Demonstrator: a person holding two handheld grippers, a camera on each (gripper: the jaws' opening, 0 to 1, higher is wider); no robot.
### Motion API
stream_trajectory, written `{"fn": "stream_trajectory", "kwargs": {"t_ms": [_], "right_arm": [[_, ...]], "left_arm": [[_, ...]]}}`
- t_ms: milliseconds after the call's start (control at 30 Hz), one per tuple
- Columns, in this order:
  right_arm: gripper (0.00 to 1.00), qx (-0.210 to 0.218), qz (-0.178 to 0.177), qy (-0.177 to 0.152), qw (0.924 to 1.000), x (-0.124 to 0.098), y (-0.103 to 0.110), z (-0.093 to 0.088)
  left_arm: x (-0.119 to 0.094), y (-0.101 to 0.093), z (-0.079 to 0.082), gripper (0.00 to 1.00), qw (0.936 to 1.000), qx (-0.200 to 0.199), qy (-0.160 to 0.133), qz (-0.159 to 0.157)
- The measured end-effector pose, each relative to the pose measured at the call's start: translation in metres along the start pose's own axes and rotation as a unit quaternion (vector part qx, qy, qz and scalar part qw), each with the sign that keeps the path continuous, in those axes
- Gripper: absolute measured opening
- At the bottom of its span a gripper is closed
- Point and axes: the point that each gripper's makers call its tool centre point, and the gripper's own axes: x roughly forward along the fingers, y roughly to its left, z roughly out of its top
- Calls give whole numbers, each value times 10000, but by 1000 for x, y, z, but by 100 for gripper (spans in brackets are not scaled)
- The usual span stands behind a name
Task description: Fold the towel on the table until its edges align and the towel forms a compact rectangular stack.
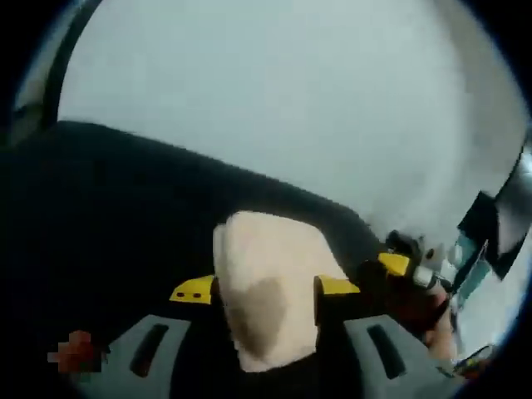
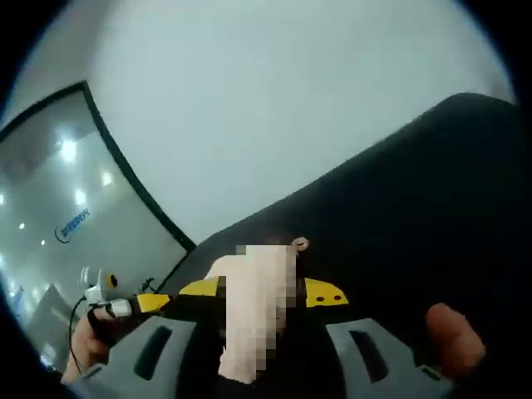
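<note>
A cream towel (image 1: pixel 268 249) is bunched up between the yellow-tipped jaws of my left gripper (image 1: pixel 266 288), which is shut on it above the black table (image 1: pixel 125 216). In the right gripper view the same towel (image 2: pixel 243 345) hangs as a narrow fold, with my right gripper (image 2: pixel 262 291) shut on it. The right gripper (image 1: pixel 405 265) also appears at the right of the left gripper view, close beside the towel. The left gripper (image 2: pixel 137 304) comes into the right gripper view from the left. Most of the towel is hidden by the jaws.
The black table top (image 2: pixel 416 216) runs under both grippers against a white wall (image 1: pixel 291 91). A glass partition (image 2: pixel 58 208) with light reflections stands at the left. A fingertip (image 2: pixel 453 337) shows at the lower right. A small round object (image 2: pixel 299 243) lies on the table.
</note>
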Motion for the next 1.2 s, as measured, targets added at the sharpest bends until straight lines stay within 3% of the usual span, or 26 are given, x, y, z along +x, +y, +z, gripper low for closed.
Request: {"fn": "stream_trajectory", "kwargs": {"t_ms": [67,133,167,200,233,267,300,333,367,400,467,600,767,833,1000,1100,1200], "right_arm": [[35,414,156,287,9986,5,9,-14],[40,527,22,747,9958,12,7,-37],[46,498,-61,798,9955,15,6,-46],[50,421,-160,918,9948,22,2,-56],[45,267,-113,672,9973,26,5,-50],[40,155,-300,804,9962,26,0,-54],[39,119,-267,803,9963,33,7,-55],[38,134,-243,790,9965,36,10,-56],[36,212,-163,861,9959,36,15,-64],[32,191,-191,872,9958,38,17,-67],[28,172,-251,857,9959,43,16,-67],[18,205,-127,969,9950,33,19,-73],[14,20,67,964,9953,11,30,-67],[14,-110,15,925,9957,-1,29,-64],[14,-132,42,909,9958,-42,19,-56],[14,-222,31,938,9953,-65,7,-55],[14,-110,21,830,9965,-99,-9,-52]], "left_arm": [[4,9,-17,68,9987,-112,429,232],[4,27,-20,74,9964,163,433,708],[2,28,-12,71,9973,64,203,699],[3,26,-4,74,9977,-306,-130,585],[5,21,-6,75,9973,-608,-128,383],[6,22,-12,72,9972,-672,-56,327],[6,29,-13,57,9973,-535,-77,499],[10,40,-14,42,9967,-482,151,633],[16,38,-28,31,9973,-308,438,509],[24,33,-24,30,9972,-607,231,365],[23,35,-22,28,9972,-609,175,402],[18,32,-25,26,9976,-624,90,294],[13,7,-29,20,9990,-444,16,59],[13,-6,-34,20,9997,-221,59,2],[15,-40,-43,20,9993,-243,95,-250],[18,-68,-58,19,9992,-89,111,-363],[23,-105,-85,19,9983,261,95,-508]]}}
